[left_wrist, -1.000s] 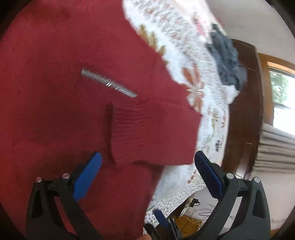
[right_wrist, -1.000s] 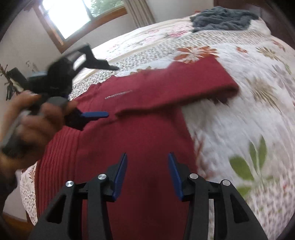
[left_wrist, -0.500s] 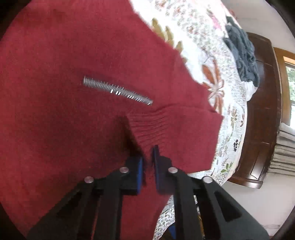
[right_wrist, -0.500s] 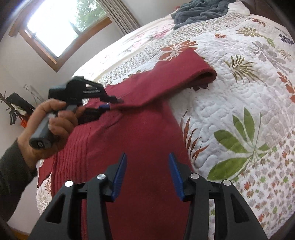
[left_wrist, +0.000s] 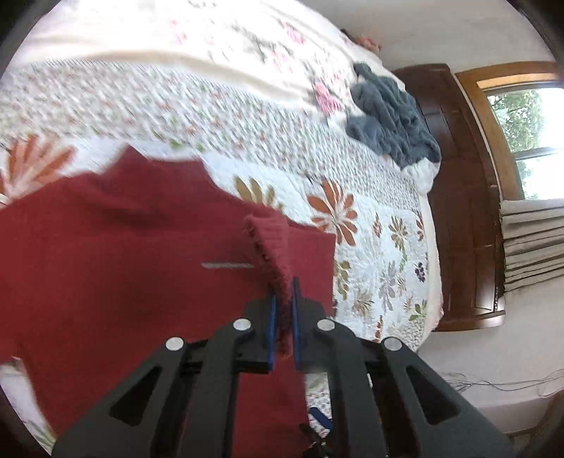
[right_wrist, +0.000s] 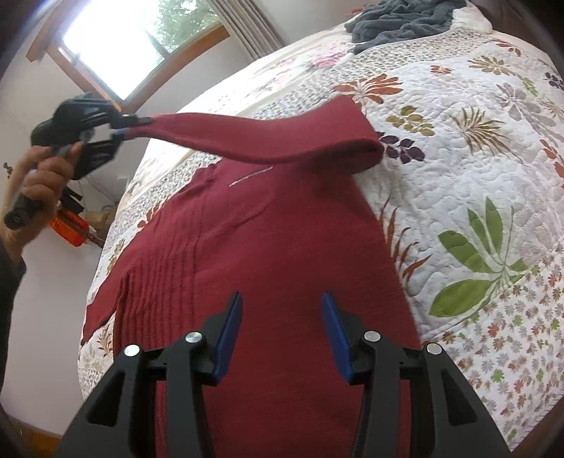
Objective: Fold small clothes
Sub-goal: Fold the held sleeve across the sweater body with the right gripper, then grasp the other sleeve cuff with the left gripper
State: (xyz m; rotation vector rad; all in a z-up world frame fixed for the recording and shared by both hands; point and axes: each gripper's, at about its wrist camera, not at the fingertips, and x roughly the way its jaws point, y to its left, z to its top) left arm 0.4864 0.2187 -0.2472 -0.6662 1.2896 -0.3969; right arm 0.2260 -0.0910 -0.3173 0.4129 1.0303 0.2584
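Covering the bed, a white flowery quilt (right_wrist: 458, 183) is seen, with a grey blanket (right_wrist: 402, 21) far off. A red sweater (right_wrist: 268, 267) is spread on it; its sleeve cuff (left_wrist: 273, 246) is pinched by the left gripper (left_wrist: 282, 310). The right gripper (right_wrist: 282, 327) is held wide.

A home bedroom: a bed covered edge to edge by a white floral quilt (right_wrist: 469, 148), with a dark wooden headboard (left_wrist: 458, 197) at one end. A wood-framed window (right_wrist: 116, 45) with pleated curtains (left_wrist: 532, 239) looks onto green trees. Plain pale walls surround the bed, and a crumpled grey-blue garment (left_wrist: 391, 116) lies near the headboard edge.
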